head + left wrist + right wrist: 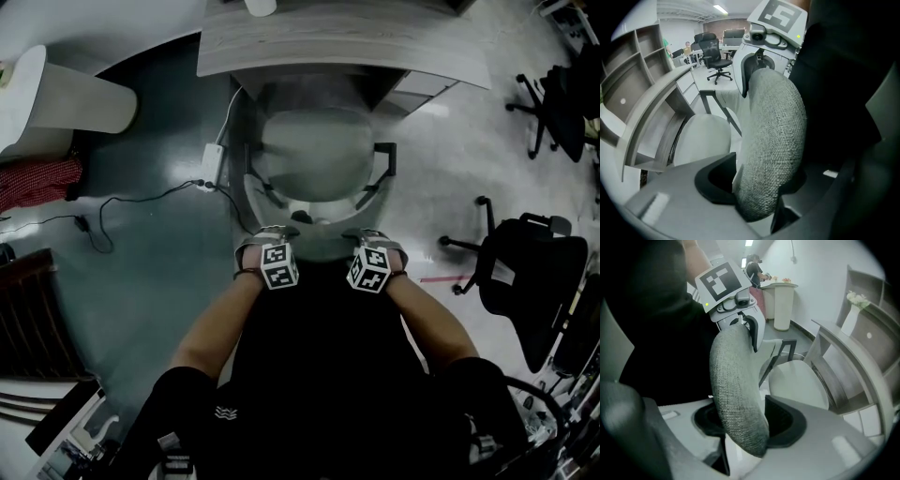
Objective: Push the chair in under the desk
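Pinching the grey fabric backrest (773, 140) along its top edge, the left gripper (267, 232) has its jaws closed on the padding, with a dark pad against the cloth. The right gripper (377, 234) clamps the same edge just to the right, and its jaws also press into the fabric. Both point steeply down, and the person's forearms reach in from the near side. Beyond the backrest, the chair (317, 155) faces the desk (337, 42). The far rim of its pale seat is at, or just under, the desk's near edge, and both armrests are in the open. A cable (141, 199) trails over the dark floor to the left. A white bin (80, 98) stands far left, and a black office chair (534, 272) stands well apart on the right.
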The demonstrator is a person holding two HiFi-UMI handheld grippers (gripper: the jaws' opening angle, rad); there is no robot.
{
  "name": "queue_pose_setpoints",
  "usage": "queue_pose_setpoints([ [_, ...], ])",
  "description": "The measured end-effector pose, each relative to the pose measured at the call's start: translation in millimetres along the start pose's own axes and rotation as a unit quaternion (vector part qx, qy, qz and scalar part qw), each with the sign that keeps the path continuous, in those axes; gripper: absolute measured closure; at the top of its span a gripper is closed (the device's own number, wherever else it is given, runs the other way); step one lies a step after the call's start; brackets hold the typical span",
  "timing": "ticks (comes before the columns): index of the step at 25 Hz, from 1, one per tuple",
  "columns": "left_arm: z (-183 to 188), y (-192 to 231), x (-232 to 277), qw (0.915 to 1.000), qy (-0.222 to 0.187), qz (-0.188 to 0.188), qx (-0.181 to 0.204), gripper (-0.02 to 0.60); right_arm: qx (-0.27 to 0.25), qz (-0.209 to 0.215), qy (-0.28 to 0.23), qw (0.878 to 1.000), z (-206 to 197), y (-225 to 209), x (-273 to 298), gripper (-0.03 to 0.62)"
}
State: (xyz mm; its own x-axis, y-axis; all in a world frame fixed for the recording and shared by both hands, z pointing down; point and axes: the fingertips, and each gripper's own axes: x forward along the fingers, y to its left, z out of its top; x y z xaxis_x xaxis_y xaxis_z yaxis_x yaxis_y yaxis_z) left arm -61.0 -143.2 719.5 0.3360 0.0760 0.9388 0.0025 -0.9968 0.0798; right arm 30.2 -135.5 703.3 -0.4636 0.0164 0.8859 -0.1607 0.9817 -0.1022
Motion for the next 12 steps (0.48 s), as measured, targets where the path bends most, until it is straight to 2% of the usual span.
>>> queue_pose_setpoints([
  [4, 4.2, -0.4, -2.2, 0.9999, -0.003, -0.011, 0.0, 0.373, -0.001, 0.011, 0.005, 1.0, 0.0, -0.7, -3.6, 0.393],
  [12, 6.6, -5.3, -1.5, 0.9998, -0.007, -0.011, -0.017, 0.34, -0.004, 0.016, 0.01, 1.0, -2.4, 4.9, -3.9, 0.395],
])
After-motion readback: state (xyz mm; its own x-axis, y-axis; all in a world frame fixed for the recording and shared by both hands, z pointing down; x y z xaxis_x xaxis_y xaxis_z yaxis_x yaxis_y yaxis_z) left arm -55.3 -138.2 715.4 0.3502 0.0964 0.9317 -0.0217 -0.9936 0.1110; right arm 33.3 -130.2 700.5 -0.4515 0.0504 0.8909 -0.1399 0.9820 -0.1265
